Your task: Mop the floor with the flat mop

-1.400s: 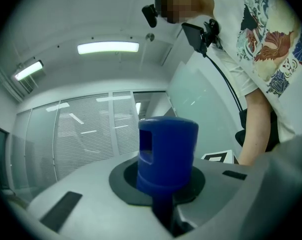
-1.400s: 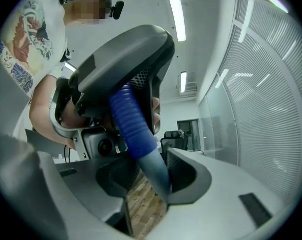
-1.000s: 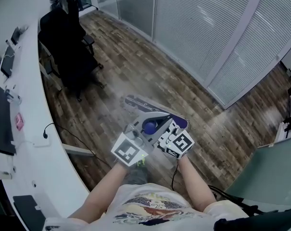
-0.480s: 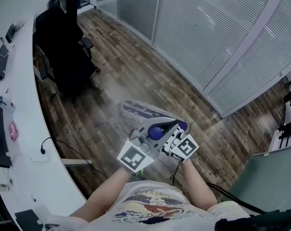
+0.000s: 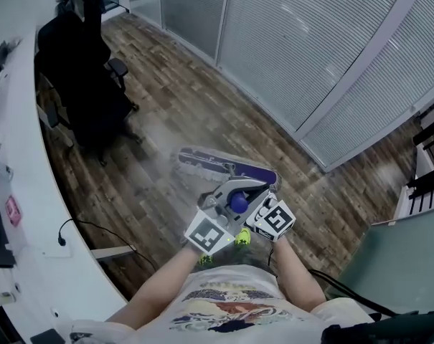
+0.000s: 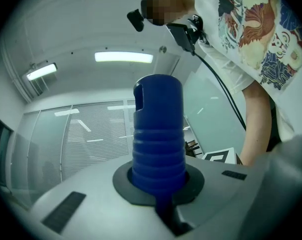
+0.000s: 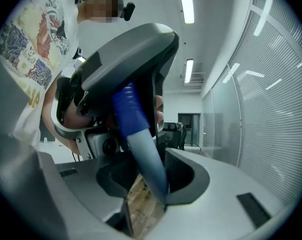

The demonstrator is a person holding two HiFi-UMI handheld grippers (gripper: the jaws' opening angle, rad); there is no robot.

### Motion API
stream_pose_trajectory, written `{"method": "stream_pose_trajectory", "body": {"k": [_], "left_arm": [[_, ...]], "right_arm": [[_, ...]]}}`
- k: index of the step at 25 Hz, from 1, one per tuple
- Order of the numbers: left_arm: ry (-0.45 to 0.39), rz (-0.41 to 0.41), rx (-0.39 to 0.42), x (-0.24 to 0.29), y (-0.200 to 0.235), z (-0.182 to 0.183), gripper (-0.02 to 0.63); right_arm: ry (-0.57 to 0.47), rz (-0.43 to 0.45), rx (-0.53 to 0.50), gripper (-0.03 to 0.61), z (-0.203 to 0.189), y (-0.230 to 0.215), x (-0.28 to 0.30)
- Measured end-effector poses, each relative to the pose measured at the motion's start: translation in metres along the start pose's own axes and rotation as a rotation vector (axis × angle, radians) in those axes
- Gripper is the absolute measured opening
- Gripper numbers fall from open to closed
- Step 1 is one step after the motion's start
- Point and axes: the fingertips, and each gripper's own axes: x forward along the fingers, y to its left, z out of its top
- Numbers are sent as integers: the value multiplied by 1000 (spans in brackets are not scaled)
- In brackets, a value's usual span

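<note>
**Both tongs on 1 flat mop.** Left gripper [image 6: 159, 191]: jaws drawn tight round the ribbed blue top of the mop handle [image 6: 158, 129], which stands upright in the round seat between them. Right gripper [image 7: 151, 184]: jaws about half apart, clamped on the grey-blue shaft of the same handle, just below the left gripper; the shaft slants through the gap.

Head view only: the mop head [image 5: 215, 162], purple-backed with a pale fringe, lies flat on the wooden floor [image 5: 202, 99] ahead of the person. It sits between a curved white desk [image 5: 37, 156] with a black chair [image 5: 80, 84] and a wall of blinds [image 5: 310, 41].

Gripper views only: ceiling lights [image 6: 123, 57] and the person's printed shirt [image 6: 255, 29]. The right gripper view also shows a strip of floor through its jaw gap.
</note>
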Motion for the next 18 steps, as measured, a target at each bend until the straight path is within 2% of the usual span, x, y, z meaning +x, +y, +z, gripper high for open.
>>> {"method": "stream_pose_trajectory", "body": {"k": [10, 14, 18], "left_arm": [[-27, 6, 21, 17, 29, -5, 11], [-7, -1, 44, 27, 31, -25, 11], [18, -28, 69, 50, 45, -46, 11]], "right_arm": [[-26, -4, 36, 149, 4, -34, 11], [22, 30, 14, 149, -11, -45, 14], [-6, 8, 31, 149, -18, -77, 16]]}}
